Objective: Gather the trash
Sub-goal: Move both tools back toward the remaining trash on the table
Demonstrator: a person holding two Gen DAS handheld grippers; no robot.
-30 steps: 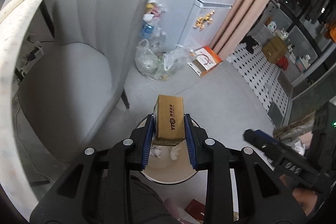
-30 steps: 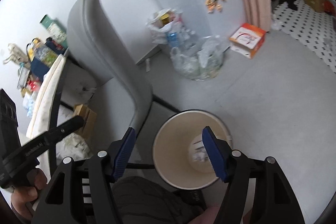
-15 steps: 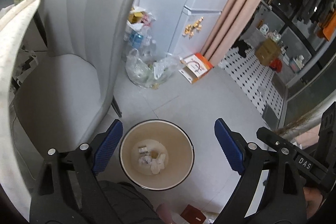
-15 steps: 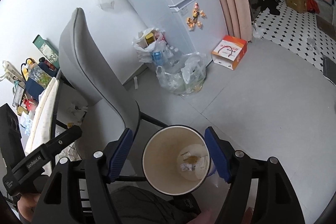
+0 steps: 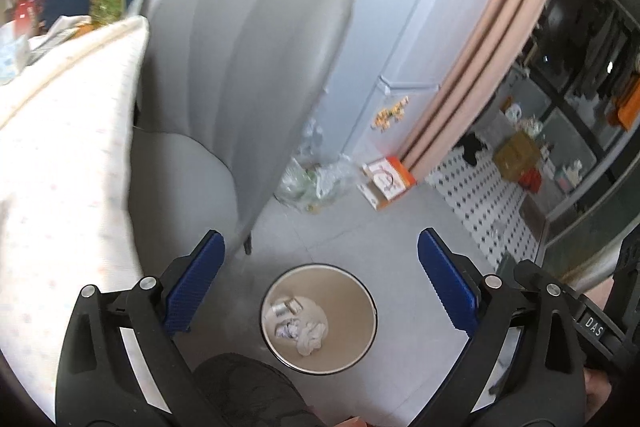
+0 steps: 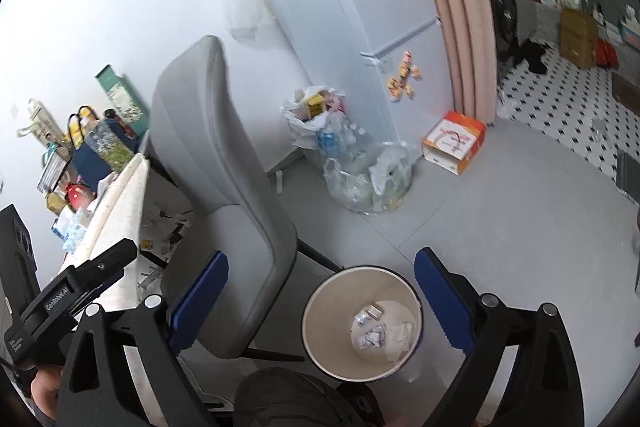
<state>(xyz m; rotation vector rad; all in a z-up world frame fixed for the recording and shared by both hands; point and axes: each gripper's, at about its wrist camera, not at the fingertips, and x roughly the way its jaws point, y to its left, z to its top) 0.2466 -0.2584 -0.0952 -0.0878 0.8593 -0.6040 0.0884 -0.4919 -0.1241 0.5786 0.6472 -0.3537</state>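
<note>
A round waste bin stands on the grey floor and holds crumpled paper and small cans. My left gripper hangs well above it, its blue-padded jaws opening wide with nothing between them. In the right wrist view the same bin sits lower centre with the trash at its bottom. Above it, my right gripper is also opening its jaws and is empty. Each gripper shows at the edge of the other's view: the left one and the right one.
A grey chair stands left of the bin, beside a table with a white cloth. Clear bags of bottles and an orange-white box lie by the fridge. A dark-clothed knee is below.
The left gripper opened and let go of a small brown box over the bin. The right jaws widened too. Both grippers rose, so the bin looks smaller and farther.
</note>
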